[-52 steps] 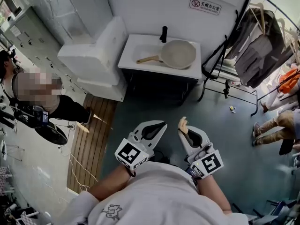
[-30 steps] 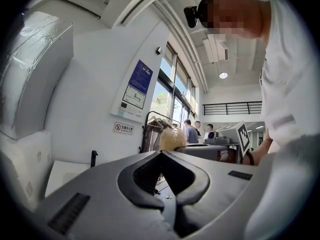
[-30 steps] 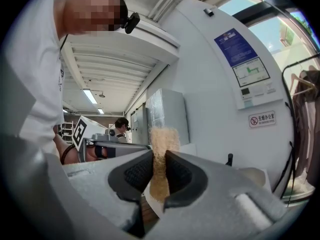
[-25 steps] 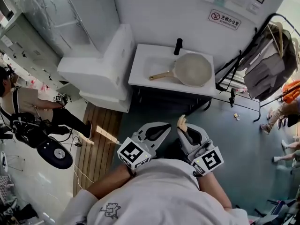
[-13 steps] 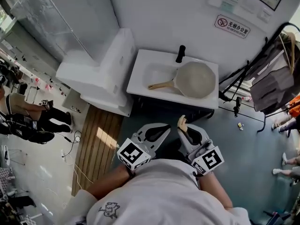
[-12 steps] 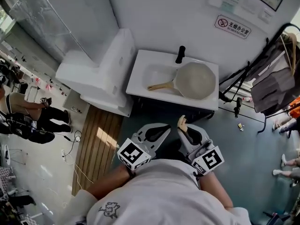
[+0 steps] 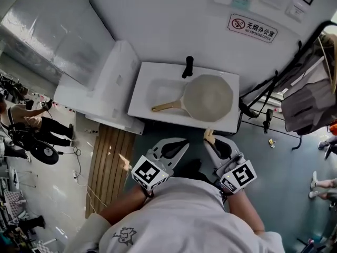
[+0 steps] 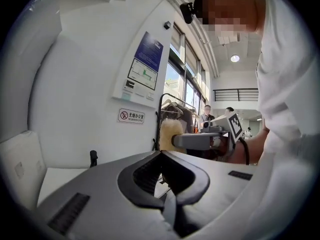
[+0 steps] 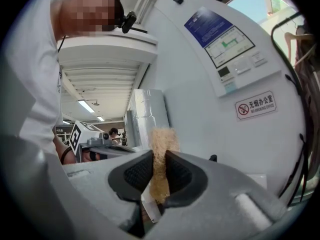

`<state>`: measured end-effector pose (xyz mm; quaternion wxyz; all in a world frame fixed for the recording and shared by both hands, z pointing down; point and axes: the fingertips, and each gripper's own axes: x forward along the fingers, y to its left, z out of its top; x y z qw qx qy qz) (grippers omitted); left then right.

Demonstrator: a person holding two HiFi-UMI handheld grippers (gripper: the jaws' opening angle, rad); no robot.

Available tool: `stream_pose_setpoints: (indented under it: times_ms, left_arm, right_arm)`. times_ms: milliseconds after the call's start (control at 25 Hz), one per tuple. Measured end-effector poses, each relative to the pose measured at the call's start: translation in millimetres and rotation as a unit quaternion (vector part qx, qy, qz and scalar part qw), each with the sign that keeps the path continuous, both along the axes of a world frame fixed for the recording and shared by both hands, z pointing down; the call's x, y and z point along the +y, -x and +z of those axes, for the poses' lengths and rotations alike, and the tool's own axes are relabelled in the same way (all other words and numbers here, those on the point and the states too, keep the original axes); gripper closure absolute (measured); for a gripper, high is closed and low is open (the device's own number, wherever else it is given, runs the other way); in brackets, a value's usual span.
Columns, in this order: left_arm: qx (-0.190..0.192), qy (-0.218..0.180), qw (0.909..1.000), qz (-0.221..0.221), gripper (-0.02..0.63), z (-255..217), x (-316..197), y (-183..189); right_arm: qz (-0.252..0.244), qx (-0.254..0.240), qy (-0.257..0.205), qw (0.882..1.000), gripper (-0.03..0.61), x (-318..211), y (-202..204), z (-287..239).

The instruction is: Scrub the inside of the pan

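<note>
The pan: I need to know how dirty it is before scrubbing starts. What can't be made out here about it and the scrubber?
- Pan, head view: too small to tell dirt or water inside.
- Pan, both gripper views: not visible; each gripper's own body fills the lower frame.
- Scrubber, right gripper view: lower end hidden between the jaws of the right gripper; the head view shows only its tip.
</note>
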<state>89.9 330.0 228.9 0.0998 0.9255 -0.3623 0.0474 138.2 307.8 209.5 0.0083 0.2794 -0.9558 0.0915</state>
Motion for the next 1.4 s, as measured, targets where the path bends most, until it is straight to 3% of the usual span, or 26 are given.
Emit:
stream_pose_setpoints:
  times_ms: [120, 520, 720, 1240, 1400]
  left_arm:
    - [-0.042, -0.017, 0.9990, 0.007, 0.612, 5.1, -19.3, -12.5]
    - [-0.047, 0.007, 0.9988, 0.012, 0.612, 16.1, -81.5, -10.9]
    - [-0.050, -0.006, 0.9980, 0.038, 0.612, 7.3, -115.7, -2.3]
    - [-0.054, -0.038, 0.9939, 0.088, 0.612, 3.4, -196.3, 76.7]
    - [-0.057, -0.033, 0.9922, 0.106, 0.612, 13.6, -209.4, 99.8]
  right_arm:
    - [0.012, -0.013, 0.013, 1.000, 0.525, -19.1, -20.2, 3.2]
    - [0.040, -0.014, 0.020, 0.999, 0.525, -69.6, -38.3, 11.4]
    - [0.066, -0.012, 0.015, 0.998, 0.525, -99.6, -32.0, 1.3]
    - [0.120, 0.003, 0.005, 0.993, 0.523, -176.1, 34.2, -15.9]
    - [0.143, 0.018, 0.002, 0.990, 0.523, -192.7, 49.1, -12.9]
